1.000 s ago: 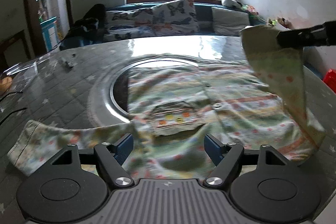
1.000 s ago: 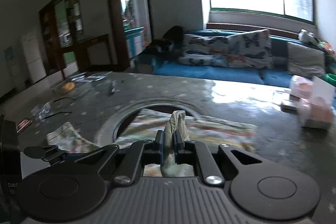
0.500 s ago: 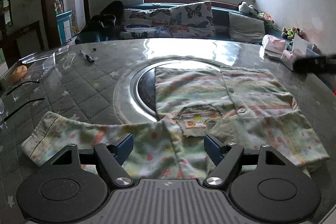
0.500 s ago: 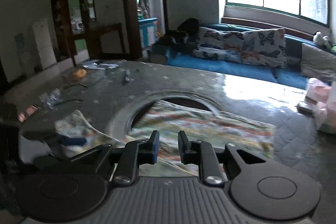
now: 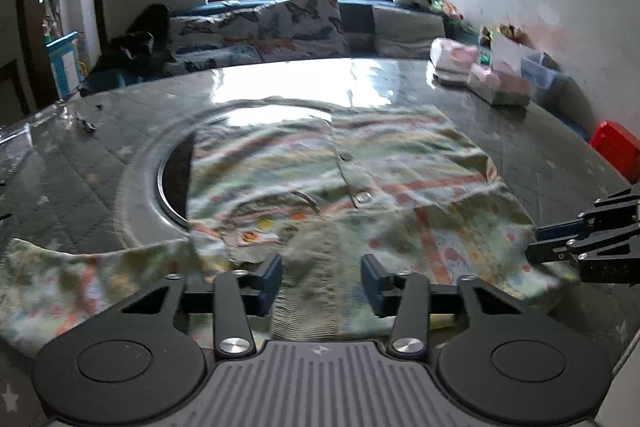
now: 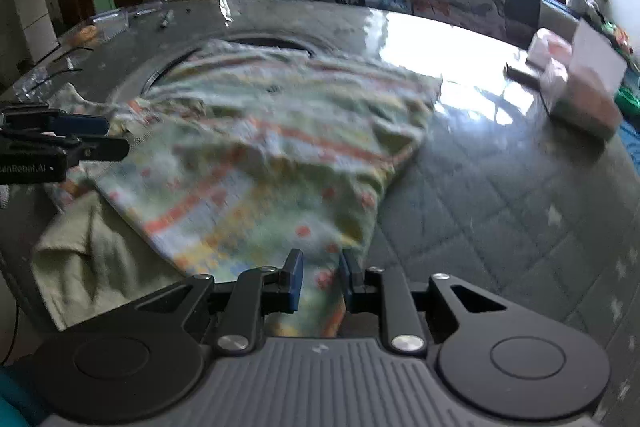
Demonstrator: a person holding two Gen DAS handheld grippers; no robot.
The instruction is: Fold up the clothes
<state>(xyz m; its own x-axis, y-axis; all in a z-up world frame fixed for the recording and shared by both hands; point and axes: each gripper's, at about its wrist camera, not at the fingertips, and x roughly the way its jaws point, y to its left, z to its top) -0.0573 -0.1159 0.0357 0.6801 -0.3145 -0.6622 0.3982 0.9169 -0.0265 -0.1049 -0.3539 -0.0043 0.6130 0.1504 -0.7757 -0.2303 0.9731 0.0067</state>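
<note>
Left hand-held gripper (image 5: 321, 277) hangs wide open over the shirt (image 5: 336, 179) collar; right hand-held gripper (image 6: 320, 277), part open, straddles the folded sleeve, gripping nothing, on the table (image 6: 500, 187).

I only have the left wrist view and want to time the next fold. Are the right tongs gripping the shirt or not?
Observer: Not gripping. The right tongs are open, with the folded-over edge of the shirt lying loose between their fingers.
Operator: Anything beyond my left edge that I might sweep into?
Observer: A clear tray holding an orange item sits near the far left rim of the table, apart from the shirt.
</note>
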